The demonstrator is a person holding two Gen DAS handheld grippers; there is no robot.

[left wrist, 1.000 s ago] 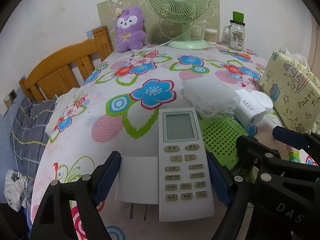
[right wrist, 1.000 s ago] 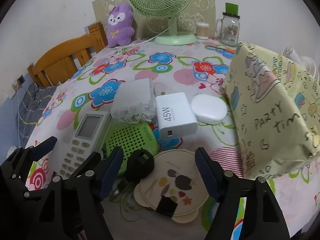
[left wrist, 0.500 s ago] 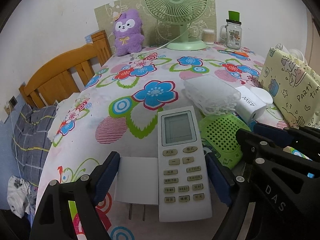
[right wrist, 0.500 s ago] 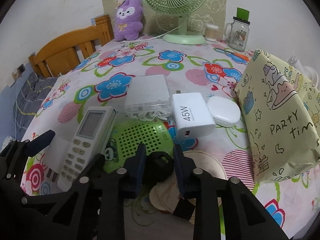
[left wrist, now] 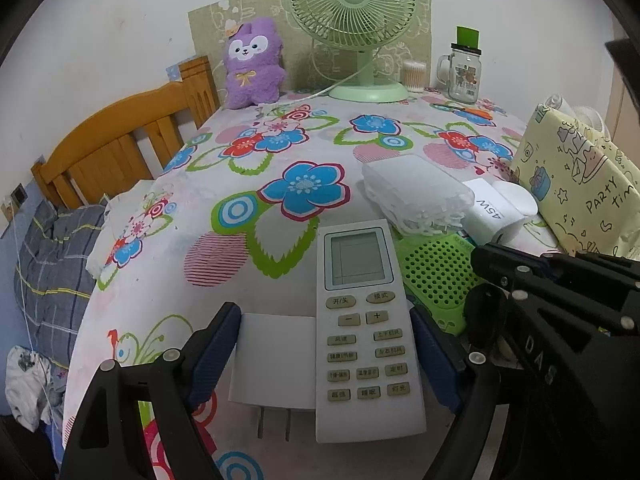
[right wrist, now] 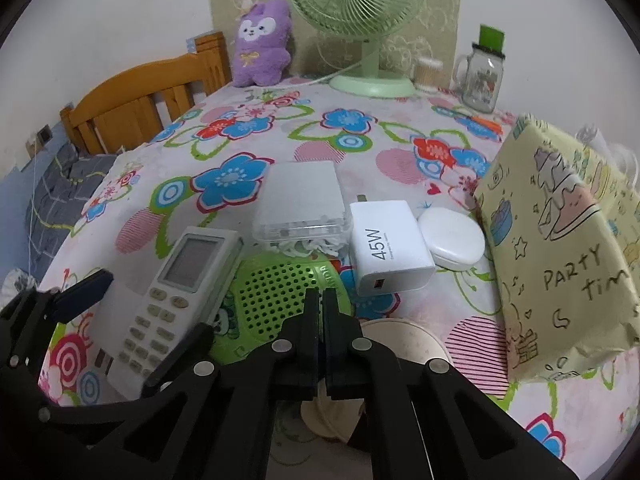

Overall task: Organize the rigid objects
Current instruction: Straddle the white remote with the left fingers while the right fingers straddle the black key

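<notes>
Your left gripper (left wrist: 326,354) stands wide around the air-conditioner remote (left wrist: 366,330) and the white plug adapter (left wrist: 274,362) beside it, near the table's front edge; close only on the remote, squarely across its sides; your right gripper (right wrist: 321,308) is pinched nearly shut over the green perforated case (right wrist: 280,300), and whether it holds anything, you cannot tell; open room lies on the flowered tablecloth (left wrist: 248,184) ahead-left.

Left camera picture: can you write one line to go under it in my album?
The left gripper, open, sits around a white remote and a white plug on a flowery tablecloth.
</notes>
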